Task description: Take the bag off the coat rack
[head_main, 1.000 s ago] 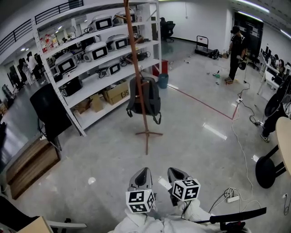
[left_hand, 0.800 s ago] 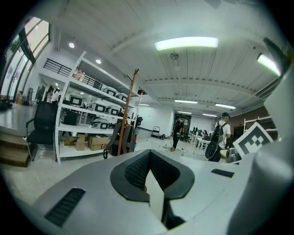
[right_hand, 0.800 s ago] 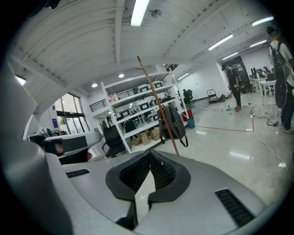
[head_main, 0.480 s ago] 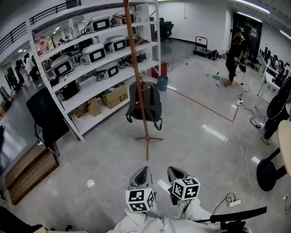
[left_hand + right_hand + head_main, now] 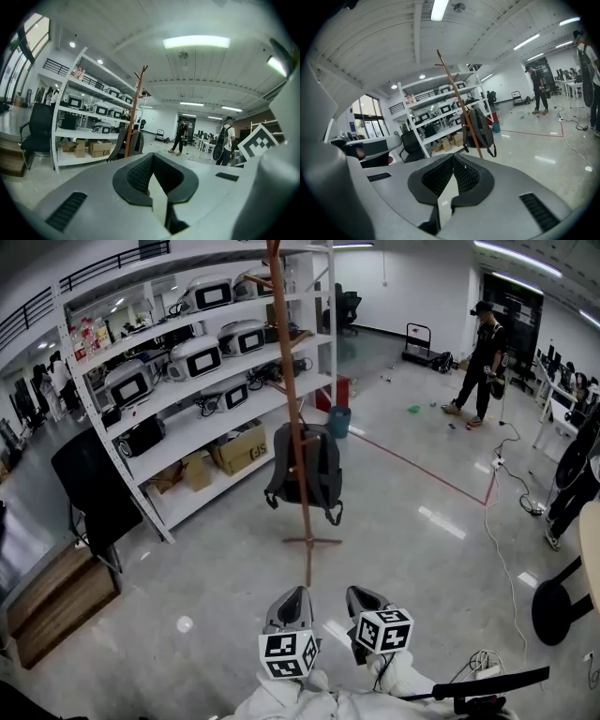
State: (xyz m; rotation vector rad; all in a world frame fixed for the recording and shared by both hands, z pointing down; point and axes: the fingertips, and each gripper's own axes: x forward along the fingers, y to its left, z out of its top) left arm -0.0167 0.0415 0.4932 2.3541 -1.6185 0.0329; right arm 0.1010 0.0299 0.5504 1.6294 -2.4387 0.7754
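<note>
A dark grey backpack [image 5: 315, 470] hangs on a tall brown wooden coat rack [image 5: 293, 418] that stands on the floor ahead of me. Both grippers are held low and close to my body, well short of the rack. My left gripper [image 5: 292, 596] is shut with nothing in it, and my right gripper [image 5: 362, 595] is shut and empty too. In the left gripper view the backpack [image 5: 130, 142] and the rack [image 5: 133, 112] are far off beyond the jaws [image 5: 152, 157]. In the right gripper view the backpack [image 5: 480, 127] hangs on the rack [image 5: 457, 96] above the closed jaws [image 5: 453, 157].
White shelving [image 5: 187, 362] with appliances and cardboard boxes runs behind the rack. A black chair [image 5: 94, 486] and a wooden pallet [image 5: 56, 601] are at the left. A blue bin [image 5: 339, 420] stands behind the rack. A person [image 5: 480, 343] stands at the far right; cables [image 5: 506, 554] and a black stool [image 5: 561, 601] lie right.
The rack and backpack have come nearer and slid lower in the head view. The far person has stepped to a new spot. Both grippers stay shut, held as before.
</note>
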